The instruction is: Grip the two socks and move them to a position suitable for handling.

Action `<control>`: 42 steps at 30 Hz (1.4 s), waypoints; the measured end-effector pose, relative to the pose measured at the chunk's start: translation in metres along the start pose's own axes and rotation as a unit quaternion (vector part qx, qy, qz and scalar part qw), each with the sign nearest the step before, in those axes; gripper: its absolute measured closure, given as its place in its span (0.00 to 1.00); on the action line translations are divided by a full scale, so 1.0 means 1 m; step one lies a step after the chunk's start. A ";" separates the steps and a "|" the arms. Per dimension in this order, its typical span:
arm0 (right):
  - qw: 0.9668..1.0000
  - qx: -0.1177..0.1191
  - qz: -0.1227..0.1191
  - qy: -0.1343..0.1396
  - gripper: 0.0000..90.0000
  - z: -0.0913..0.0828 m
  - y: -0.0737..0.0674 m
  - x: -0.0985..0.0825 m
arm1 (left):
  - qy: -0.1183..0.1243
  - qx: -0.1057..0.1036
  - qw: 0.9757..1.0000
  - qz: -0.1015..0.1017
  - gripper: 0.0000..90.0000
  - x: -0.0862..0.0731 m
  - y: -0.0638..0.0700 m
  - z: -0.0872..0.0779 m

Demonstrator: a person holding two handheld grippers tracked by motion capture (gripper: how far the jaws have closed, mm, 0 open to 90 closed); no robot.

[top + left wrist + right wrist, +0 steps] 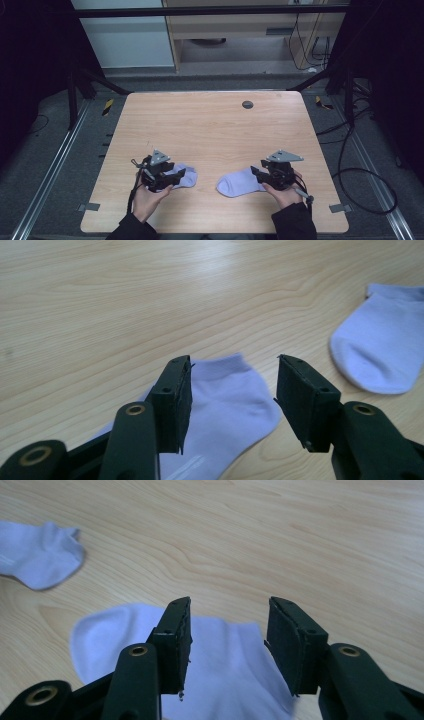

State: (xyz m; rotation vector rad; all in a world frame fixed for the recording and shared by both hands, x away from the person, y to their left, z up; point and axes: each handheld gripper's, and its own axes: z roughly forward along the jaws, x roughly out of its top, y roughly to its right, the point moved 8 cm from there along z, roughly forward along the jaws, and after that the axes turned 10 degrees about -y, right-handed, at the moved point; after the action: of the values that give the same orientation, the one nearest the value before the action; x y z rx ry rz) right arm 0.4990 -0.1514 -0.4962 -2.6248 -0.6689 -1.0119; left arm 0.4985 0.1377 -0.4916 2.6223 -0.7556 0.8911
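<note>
2 pale lilac socks lie on the wooden table [215,125] toward its near edge: 1 sock [184,176] nearer the near-left corner, 1 sock [239,182] nearer the near-right corner, apart from each other. 1 small dark round disc [247,104] sits near the far edge.
</note>
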 end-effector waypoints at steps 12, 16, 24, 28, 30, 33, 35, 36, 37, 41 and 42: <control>0.999 -0.020 0.017 -0.034 0.60 0.002 0.029 -0.036 | -0.016 -0.024 0.999 0.041 0.54 0.015 0.055 0.036; 0.999 -0.023 0.018 -0.044 0.62 0.008 0.033 -0.041 | -0.027 -0.030 0.998 0.053 0.56 0.016 0.069 0.048; 0.998 -0.011 0.012 -0.067 0.68 0.019 0.030 -0.047 | -0.057 -0.039 0.995 0.076 0.64 0.009 0.089 0.071; 0.997 -0.008 0.006 -0.083 0.72 0.022 0.027 -0.050 | -0.069 -0.035 0.994 0.078 0.70 0.004 0.093 0.077; 0.996 -0.008 0.002 -0.091 0.75 0.024 0.027 -0.052 | -0.076 -0.035 0.994 0.073 0.75 0.002 0.092 0.080; 0.995 -0.007 0.001 -0.099 0.81 0.025 0.026 -0.054 | -0.084 -0.038 0.994 0.063 0.84 -0.002 0.090 0.083; 0.994 -0.008 0.004 -0.107 0.90 0.024 0.025 -0.054 | -0.086 -0.049 0.994 0.056 0.90 -0.004 0.089 0.083; 0.994 -0.003 0.005 -0.108 0.95 0.024 0.023 -0.054 | -0.086 -0.052 0.993 0.054 0.95 -0.004 0.089 0.082; 0.994 -0.003 0.005 -0.110 0.96 0.024 0.022 -0.054 | -0.082 -0.053 0.994 0.053 0.98 -0.004 0.089 0.082; 0.995 0.010 -0.002 -0.098 0.97 0.018 0.012 -0.052 | -0.084 -0.053 0.993 0.059 0.99 -0.005 0.087 0.075; 0.995 0.015 -0.005 -0.095 0.97 0.016 0.008 -0.051 | -0.085 -0.054 0.993 0.059 0.99 -0.006 0.085 0.071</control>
State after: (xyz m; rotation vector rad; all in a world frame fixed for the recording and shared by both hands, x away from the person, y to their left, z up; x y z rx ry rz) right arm 0.4786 -0.1693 -0.5435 -2.7173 -0.7320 -0.7542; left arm 0.4816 0.0405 -0.5435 2.6039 -0.9814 0.6403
